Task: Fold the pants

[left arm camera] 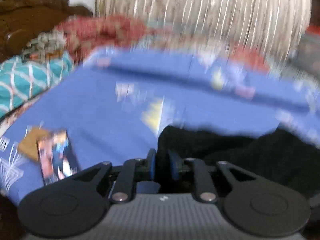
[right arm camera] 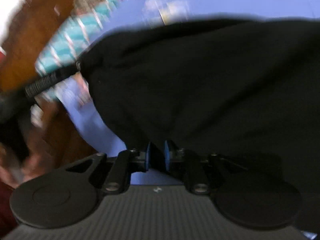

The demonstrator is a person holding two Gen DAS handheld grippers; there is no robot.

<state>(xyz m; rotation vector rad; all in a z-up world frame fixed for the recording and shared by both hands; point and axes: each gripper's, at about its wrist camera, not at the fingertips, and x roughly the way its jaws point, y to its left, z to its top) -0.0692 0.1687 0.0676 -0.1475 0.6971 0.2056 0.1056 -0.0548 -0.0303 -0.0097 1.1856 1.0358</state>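
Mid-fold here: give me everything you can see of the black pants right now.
The black pants look like soft, matte fabric, plain, with loose creases. They lie bunched, not flat, on the blue patterned bedsheet. In the right wrist view they fill most of the frame, and the right hand-held gripper has fabric pinched between its blue pads. In the left wrist view, the left hand-held gripper seems closed on an edge. Motion blur hides seams and waistband.

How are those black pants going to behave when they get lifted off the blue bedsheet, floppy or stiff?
Probably floppy: the black pants lie in soft rumples and sag around the right hand-held gripper, with cloth between its nearly closed fingers. They look matte, so likely not slippery. Unheld parts will likely drape and drag on the blue bedsheet. The left hand-held gripper also pinches the edge.
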